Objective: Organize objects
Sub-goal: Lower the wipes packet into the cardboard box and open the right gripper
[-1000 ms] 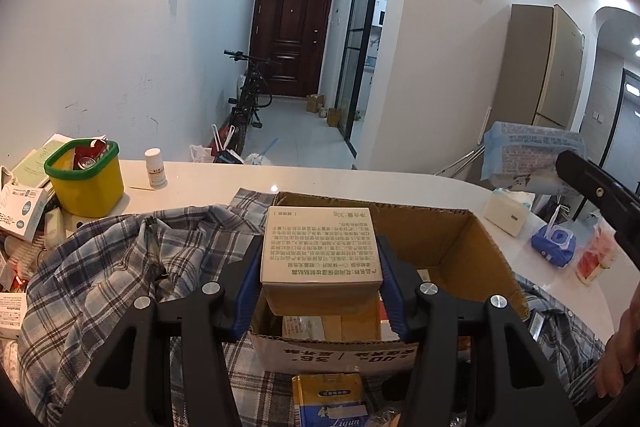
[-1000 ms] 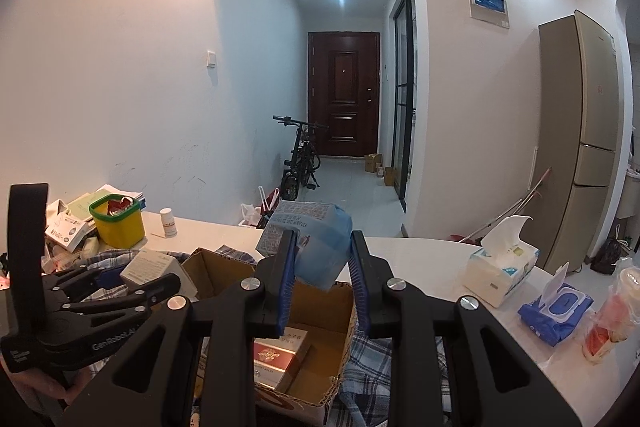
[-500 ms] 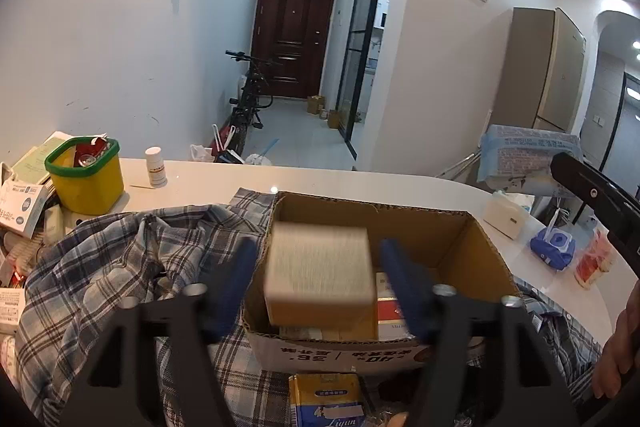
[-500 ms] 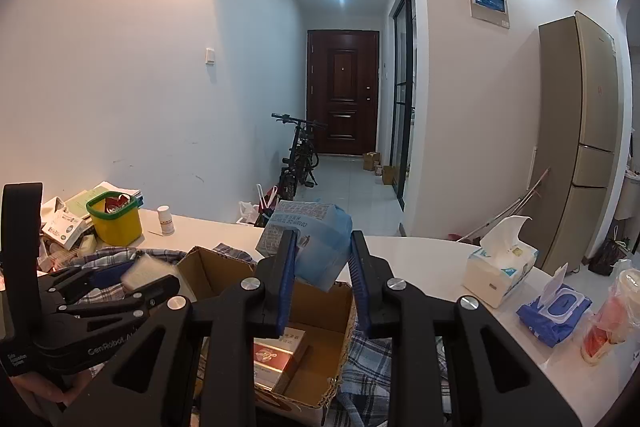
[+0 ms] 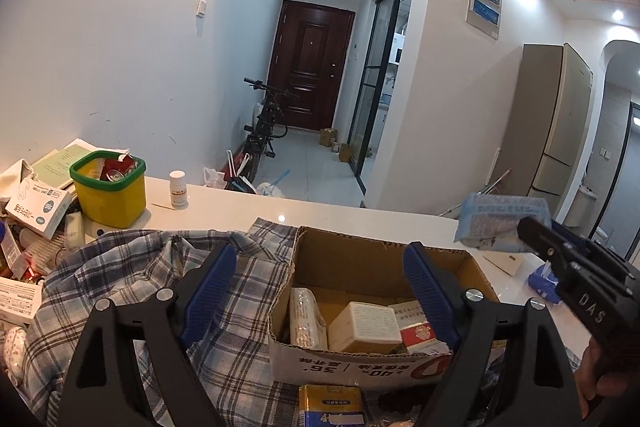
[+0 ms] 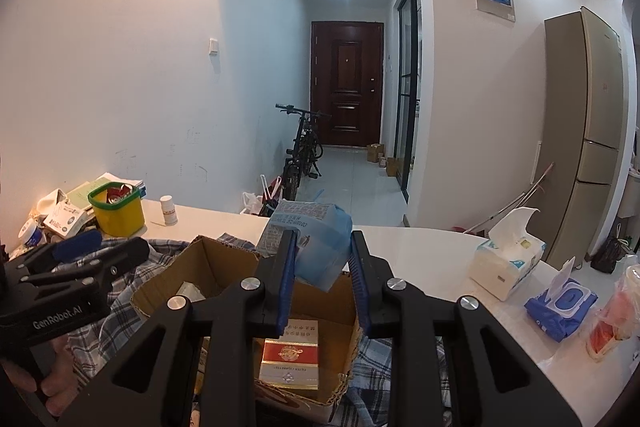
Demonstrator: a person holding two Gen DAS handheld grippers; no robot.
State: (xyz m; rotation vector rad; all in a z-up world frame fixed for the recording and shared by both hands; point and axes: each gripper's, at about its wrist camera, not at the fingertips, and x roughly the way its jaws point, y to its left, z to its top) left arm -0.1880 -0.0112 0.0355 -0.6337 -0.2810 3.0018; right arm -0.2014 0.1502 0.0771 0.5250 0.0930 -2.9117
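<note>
Dropped from our left gripper (image 5: pixel 320 291) (jaws just opened, nothing between), the box (image 5: pixel 366 327) lies in the carton (image 5: pixel 360 367); next, our right gripper (image 6: pixel 322 287), clamped on the blue pack (image 6: pixel 316 247), lowers it in.

I note white table (image 6: pixel 432 247), plaid shirt (image 5: pixel 132 279) spread under cardboard box (image 5: pixel 360 363), yellow tub (image 5: pixel 110 193), pill bottle (image 5: pixel 178 189), tissue box (image 6: pixel 506 263), wipes pack (image 6: pixel 560 307)

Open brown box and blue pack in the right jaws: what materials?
Open brown box: corrugated cardboard, matte, judging by raw torn flap edges. Blue pack: probably thin plastic film over something soft; it looks glossy, printed, and dents between the jaws.
</note>
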